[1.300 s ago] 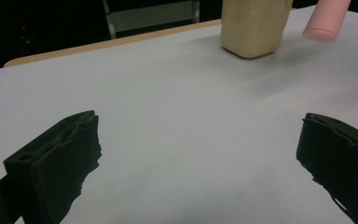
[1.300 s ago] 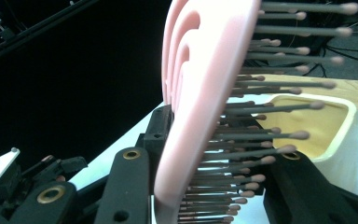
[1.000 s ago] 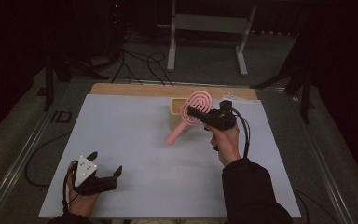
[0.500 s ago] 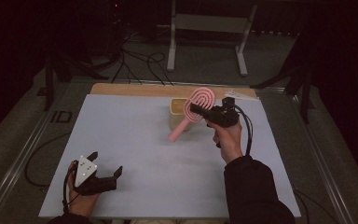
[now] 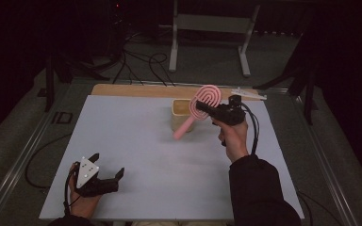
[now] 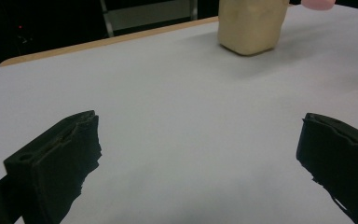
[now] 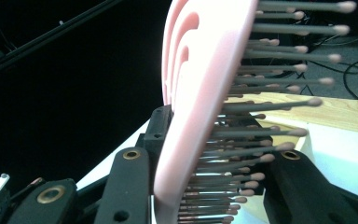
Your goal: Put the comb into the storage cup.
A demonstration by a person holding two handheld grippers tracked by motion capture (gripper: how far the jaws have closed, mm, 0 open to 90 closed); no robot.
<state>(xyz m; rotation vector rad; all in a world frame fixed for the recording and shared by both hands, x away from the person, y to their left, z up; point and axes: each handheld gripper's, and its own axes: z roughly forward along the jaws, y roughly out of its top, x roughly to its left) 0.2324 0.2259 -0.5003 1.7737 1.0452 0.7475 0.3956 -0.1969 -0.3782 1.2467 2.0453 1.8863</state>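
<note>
My right gripper [image 5: 203, 109] is shut on the head of a pink hairbrush [image 5: 206, 98], held in the air over a beige open-topped container [image 5: 180, 117] at the back middle of the table. The brush's handle slants down and to the left in front of the container. In the right gripper view the jaws clamp the brush [image 7: 200, 107] from both sides, one on its pink back and one among its grey bristles. My left gripper [image 5: 107, 165] rests open and empty near the front left edge. In the left gripper view its jaws [image 6: 198, 154] stand wide apart, with the container [image 6: 249, 25] far ahead.
The white tabletop [image 5: 136, 141] has a wooden strip [image 5: 132, 90] along its back edge. Behind the table, cables and a metal stand [image 5: 209, 28] are on the dark floor. A person's dark sleeve [image 5: 257, 193] comes in at the bottom right.
The right hand and the pink hairbrush have shifted slightly to the right, toward the container. The left gripper has stayed in place.
</note>
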